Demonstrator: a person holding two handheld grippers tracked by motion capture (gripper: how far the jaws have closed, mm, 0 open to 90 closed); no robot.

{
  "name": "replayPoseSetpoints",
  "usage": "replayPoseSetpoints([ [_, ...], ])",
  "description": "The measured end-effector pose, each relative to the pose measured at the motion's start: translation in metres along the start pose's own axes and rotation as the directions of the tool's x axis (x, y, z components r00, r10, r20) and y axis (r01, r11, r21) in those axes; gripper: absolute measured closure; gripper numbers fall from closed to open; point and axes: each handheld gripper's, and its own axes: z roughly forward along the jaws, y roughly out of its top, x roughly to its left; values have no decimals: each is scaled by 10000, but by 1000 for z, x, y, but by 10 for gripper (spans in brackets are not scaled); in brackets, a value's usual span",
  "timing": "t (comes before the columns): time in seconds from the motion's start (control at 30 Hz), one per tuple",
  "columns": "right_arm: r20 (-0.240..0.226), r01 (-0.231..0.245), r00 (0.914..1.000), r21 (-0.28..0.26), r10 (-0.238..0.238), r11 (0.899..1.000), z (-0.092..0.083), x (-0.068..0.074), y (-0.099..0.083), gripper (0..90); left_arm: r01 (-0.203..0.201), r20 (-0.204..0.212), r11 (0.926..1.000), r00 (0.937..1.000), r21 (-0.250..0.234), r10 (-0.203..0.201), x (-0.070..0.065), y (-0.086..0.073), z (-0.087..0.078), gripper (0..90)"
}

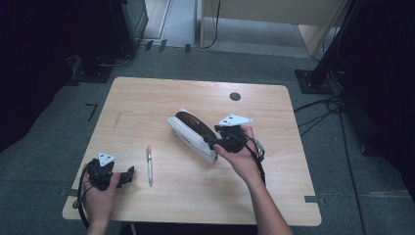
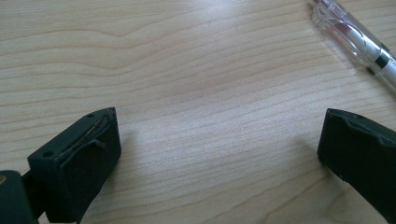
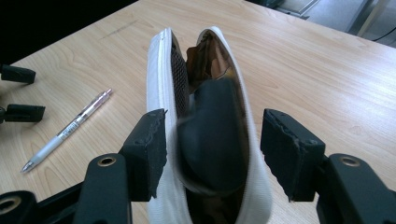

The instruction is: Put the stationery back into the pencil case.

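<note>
A white pencil case with a brown lining stands unzipped near the table's middle, its opening facing up. My right gripper straddles the case's near end, one pad against each white side wall, and grips it. A dark rounded object sits inside the opening. A clear pen with a pink tint lies on the wood to the case's left. My left gripper rests on the table near the front left corner. Its jaws stand wide apart over bare wood, with the pen just beyond one jaw.
The light wooden table has a round dark cable hole near its far edge. Grey carpet surrounds it. Dark equipment stands at the back left, cables and a stand base lie at the right, and a wooden panel rises at the back.
</note>
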Motion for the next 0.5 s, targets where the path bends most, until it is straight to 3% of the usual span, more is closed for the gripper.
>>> replayPoseSetpoints([
  [0.5, -32, 141, 9999, -449, -143, 9989, -12, 8, 0, 581, -12, 9, 10000, 10000, 18, 12, 0, 0, 0, 0],
])
